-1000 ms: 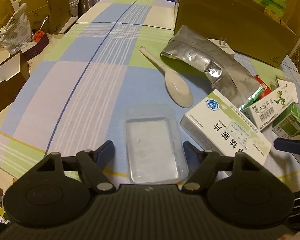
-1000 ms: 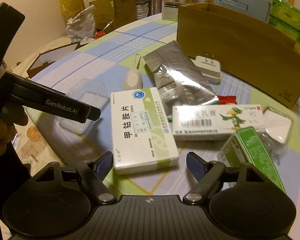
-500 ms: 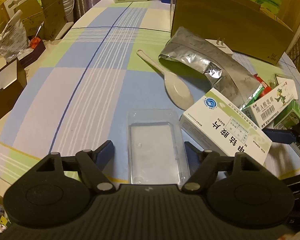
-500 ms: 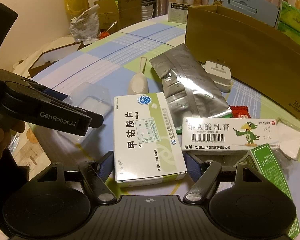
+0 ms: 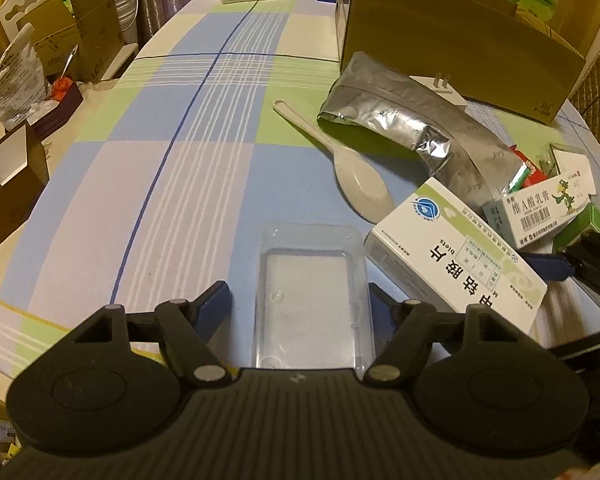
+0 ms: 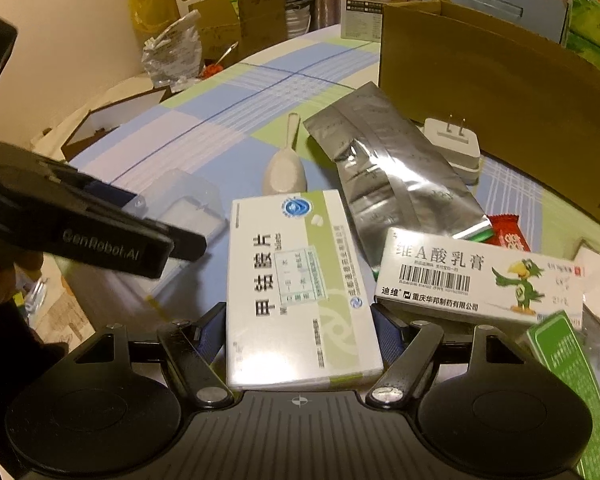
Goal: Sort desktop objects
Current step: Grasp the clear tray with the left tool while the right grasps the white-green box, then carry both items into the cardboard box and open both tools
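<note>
I'd square up first | left gripper [image 5: 300, 304] closing around clear plastic tray [image 5: 310, 292], near table edge [image 5: 28, 328] | right gripper [image 6: 298, 330] straddling white medicine box [image 6: 296, 280], no squeeze evident.

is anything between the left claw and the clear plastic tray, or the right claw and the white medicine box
Nothing visible. The clear plastic tray already lies between the closing fingers of the left claw, and the white medicine box lies between the fingers of the right claw.
</note>
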A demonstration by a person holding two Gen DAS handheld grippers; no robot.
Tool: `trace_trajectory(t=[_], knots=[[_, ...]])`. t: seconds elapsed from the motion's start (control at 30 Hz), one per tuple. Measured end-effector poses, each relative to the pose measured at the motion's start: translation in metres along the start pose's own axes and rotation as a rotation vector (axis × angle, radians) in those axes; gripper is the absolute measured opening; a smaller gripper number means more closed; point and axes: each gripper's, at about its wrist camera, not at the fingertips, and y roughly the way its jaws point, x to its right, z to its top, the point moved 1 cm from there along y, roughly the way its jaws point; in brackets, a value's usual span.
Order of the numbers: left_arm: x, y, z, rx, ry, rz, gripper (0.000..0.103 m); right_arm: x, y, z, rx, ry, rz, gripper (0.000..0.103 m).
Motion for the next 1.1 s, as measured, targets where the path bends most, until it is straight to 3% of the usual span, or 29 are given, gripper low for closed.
trace_trajectory(t=[0.3, 0.5, 1.1], knots=[[-0.002, 0.000, 0.001, 0.003, -0.009, -0.002, 0.067, -0.006, 0.009, 0.006, 0.011, -0.038, -0.009, 0.072], [0.001, 0.000, 0.001, 0.016, 0.012, 0.016, 0.052, -0.005, 0.006, 0.005, 0.010, -0.019, -0.018, 0.068], [0.003, -0.038, 0.015, 0.090, 0.019, 0.000, 0.051, -0.011, -0.051, 0.006, 0.131, 0.011, -0.087, 0.068]])
